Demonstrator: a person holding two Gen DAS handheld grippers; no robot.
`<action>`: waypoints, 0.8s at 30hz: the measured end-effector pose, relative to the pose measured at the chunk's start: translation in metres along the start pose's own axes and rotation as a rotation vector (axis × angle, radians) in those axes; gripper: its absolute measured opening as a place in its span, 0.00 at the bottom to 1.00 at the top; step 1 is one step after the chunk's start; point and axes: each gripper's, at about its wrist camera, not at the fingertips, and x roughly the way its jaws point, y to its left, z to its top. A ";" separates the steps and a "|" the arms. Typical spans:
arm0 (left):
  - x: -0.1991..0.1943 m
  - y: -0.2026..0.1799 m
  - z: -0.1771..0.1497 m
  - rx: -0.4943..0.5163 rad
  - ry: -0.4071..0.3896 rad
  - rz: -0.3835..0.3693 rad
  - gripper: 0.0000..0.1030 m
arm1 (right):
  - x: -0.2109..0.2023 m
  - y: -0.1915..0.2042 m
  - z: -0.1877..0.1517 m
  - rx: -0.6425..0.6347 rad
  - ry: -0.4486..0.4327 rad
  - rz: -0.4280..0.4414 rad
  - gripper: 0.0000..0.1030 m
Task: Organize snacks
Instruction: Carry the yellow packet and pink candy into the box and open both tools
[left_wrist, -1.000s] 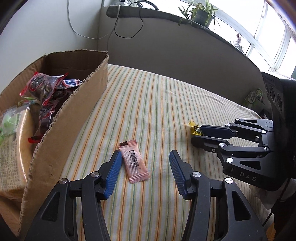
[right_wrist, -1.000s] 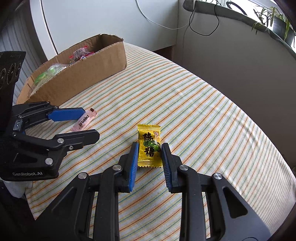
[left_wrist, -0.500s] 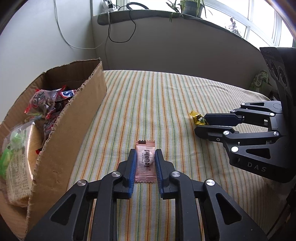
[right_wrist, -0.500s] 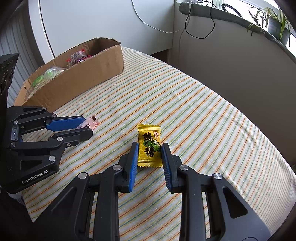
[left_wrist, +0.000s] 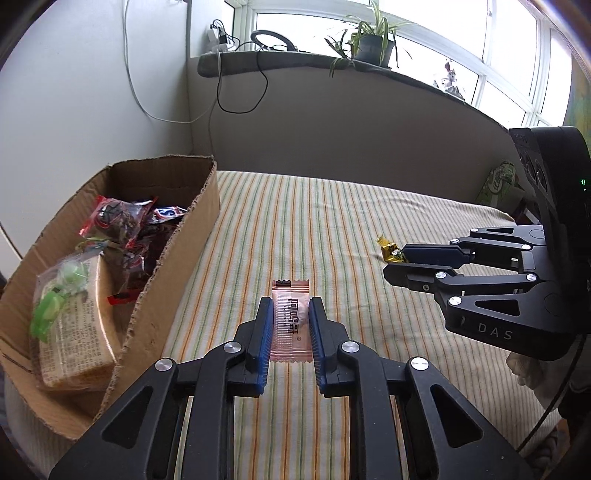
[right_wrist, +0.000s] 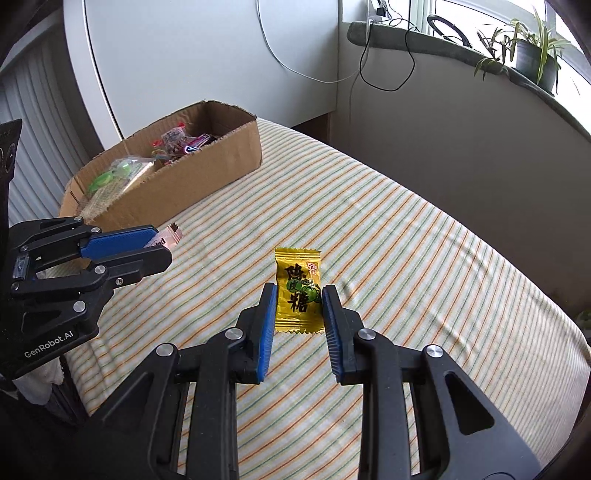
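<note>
in the left wrist view, the left gripper (left_wrist: 291, 321) sits nearest, at 6 o'clock, its blue-padded black fingers (left_wrist: 265, 332) pressed against both long edges of the flat pink rectangular snack sachet with dark printed characters (left_wrist: 290, 321), which it holds pinched over the green-and-orange striped cloth table cover (left_wrist: 295, 229). at 9 o'clock, just beside the fingers, stands the open brown corrugated cardboard box (left_wrist: 173, 291) with torn edges, already holding a tan printed cracker pack under a clear bag with green pieces (left_wrist: 70, 314) and, further back, red-edged clear snack bags (left_wrist: 114, 221). at 3 o'clock the right gripper (left_wrist: 397, 260) reaches in from the side, the small crinkled yellow foil candy packet (left_wrist: 388, 248) showing at its tips.

in the right wrist view, that right gripper (right_wrist: 299, 306) is closed on the yellow packet (right_wrist: 297, 290), pads touching its two sides, the packet's far end sticking out past the fingertips above the striped cover (right_wrist: 406, 258). at 9 o'clock the left gripper (right_wrist: 164, 247) carries the pink sachet (right_wrist: 166, 238), only its crimped end visible. beyond it, at 11 o'clock, the cardboard box (right_wrist: 192, 177) rests on the cloth. farthest off, at 1 o'clock, a dark potted spider plant (right_wrist: 532, 62) sits on the grey curved window ledge (right_wrist: 424, 44), with black and white cables (right_wrist: 384, 74) hanging down.
</note>
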 end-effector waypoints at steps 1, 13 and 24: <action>-0.007 0.003 0.000 -0.003 -0.010 -0.002 0.17 | -0.003 0.005 0.003 -0.003 -0.004 0.001 0.25; -0.059 0.045 0.000 -0.050 -0.106 -0.009 0.17 | -0.012 0.064 0.033 -0.045 -0.026 0.004 0.25; -0.085 0.094 -0.003 -0.113 -0.168 0.004 0.17 | -0.001 0.105 0.070 -0.062 -0.036 0.021 0.25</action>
